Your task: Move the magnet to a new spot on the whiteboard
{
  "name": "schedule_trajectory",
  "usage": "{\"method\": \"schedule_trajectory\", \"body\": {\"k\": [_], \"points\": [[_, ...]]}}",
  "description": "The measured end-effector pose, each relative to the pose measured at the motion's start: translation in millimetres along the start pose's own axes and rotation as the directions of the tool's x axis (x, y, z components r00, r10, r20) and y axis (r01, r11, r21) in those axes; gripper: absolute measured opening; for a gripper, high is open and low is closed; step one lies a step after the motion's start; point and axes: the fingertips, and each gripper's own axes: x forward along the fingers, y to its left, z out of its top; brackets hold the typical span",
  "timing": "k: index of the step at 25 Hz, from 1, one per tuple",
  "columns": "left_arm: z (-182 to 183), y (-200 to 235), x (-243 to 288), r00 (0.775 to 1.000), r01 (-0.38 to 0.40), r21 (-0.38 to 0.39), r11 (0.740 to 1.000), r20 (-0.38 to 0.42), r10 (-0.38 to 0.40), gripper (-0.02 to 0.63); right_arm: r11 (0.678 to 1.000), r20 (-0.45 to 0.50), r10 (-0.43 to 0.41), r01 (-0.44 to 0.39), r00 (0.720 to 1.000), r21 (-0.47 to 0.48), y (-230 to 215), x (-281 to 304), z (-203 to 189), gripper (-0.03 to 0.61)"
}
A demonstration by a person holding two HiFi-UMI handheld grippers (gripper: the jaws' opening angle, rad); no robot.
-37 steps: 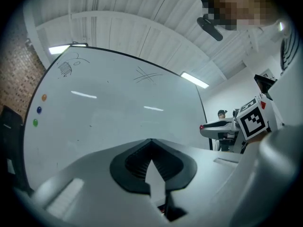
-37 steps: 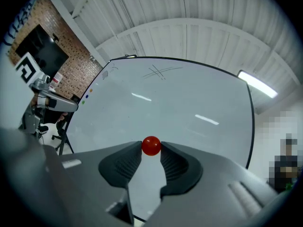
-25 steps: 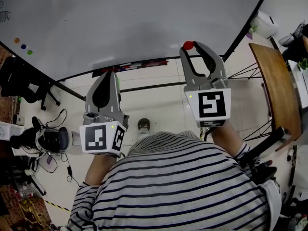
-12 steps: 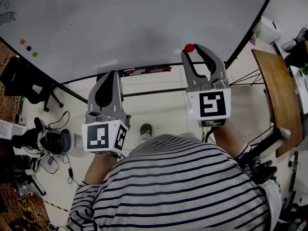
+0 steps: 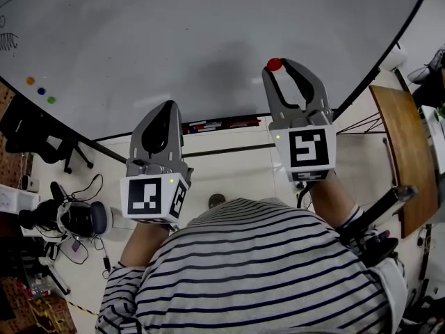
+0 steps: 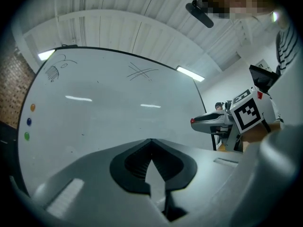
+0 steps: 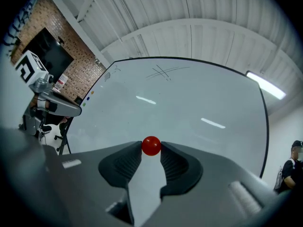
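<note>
A small round red magnet [image 7: 151, 145] sits pinched between the tips of my right gripper [image 7: 151, 148], which is shut on it and held in front of the whiteboard [image 7: 189, 103]. From the head view the red magnet [image 5: 274, 64] shows at the tip of the right gripper [image 5: 278, 67], close to the whiteboard [image 5: 174, 40]. My left gripper [image 5: 158, 111] is shut with nothing in it, its tips just before the board's lower edge. In the left gripper view the left gripper [image 6: 151, 143] faces the board, with the right gripper and its red magnet [image 6: 193, 121] off to the right.
Three small coloured magnets [image 5: 40, 90] stick at the board's left side, below a doodle. Markers lie on the board's tray [image 5: 226, 124]. A wooden table [image 5: 407, 152] stands right; a chair and camera gear [image 5: 66, 218] lie on the floor left.
Both grippers have moved closer to the whiteboard and slightly up. The right gripper still holds the red magnet, now over the board's face rather than below its edge.
</note>
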Motion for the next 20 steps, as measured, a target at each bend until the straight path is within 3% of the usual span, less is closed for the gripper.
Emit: {"method": "schedule_trajectory", "body": {"k": [7,20], "points": [[6.1,39.9,37.3,0.997,0.078,-0.034,0.996,0.032,-0.077,0.017,0.998,-0.013,-0.055,0.055,0.998,-0.032,-1.3,62.8,16.6,0.124],[22.4,92.1,59.8,0.993,0.102,-0.087,0.991,0.076,-0.095,0.017,0.989,-0.042,-0.129,0.125,0.991,-0.081,-8.9,115.0,38.6,0.126]]}}
